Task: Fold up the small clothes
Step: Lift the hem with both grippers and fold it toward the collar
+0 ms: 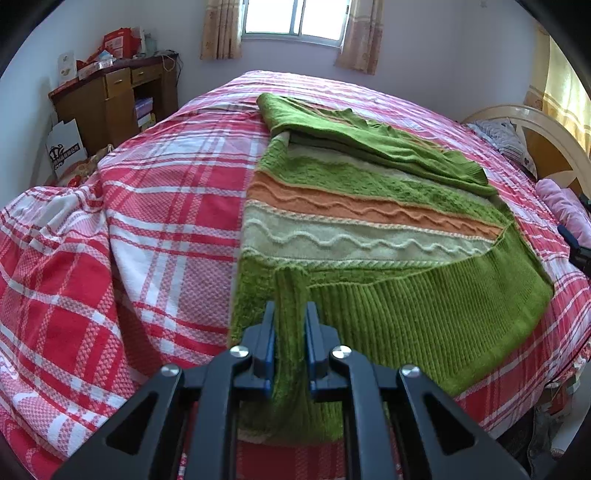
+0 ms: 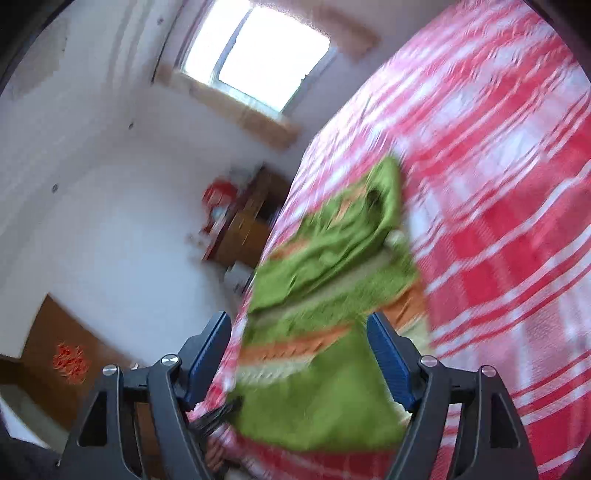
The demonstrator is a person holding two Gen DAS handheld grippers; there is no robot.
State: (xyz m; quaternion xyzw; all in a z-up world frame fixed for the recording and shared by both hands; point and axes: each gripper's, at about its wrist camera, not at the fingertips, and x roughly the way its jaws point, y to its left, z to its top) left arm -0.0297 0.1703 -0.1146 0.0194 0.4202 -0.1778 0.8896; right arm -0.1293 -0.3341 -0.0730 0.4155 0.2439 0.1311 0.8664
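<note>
Left gripper (image 1: 290, 314) has its jaws pinched on a raised fold of the green sweater (image 1: 369, 236) at the near hem. Sweater lies spread on the red plaid bedspread (image 1: 166, 206), orange and pale wavy bands across the middle, one sleeve (image 1: 369, 144) folded over the far part. Wooden cabinet (image 1: 114, 103) far left, window (image 1: 295, 18) centre back, headboard (image 1: 535, 125) right.

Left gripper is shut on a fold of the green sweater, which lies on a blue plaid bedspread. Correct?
Not quite. The left wrist view shows the left gripper shut on the green sweater, but the bedspread is red and white plaid, not blue.
</note>
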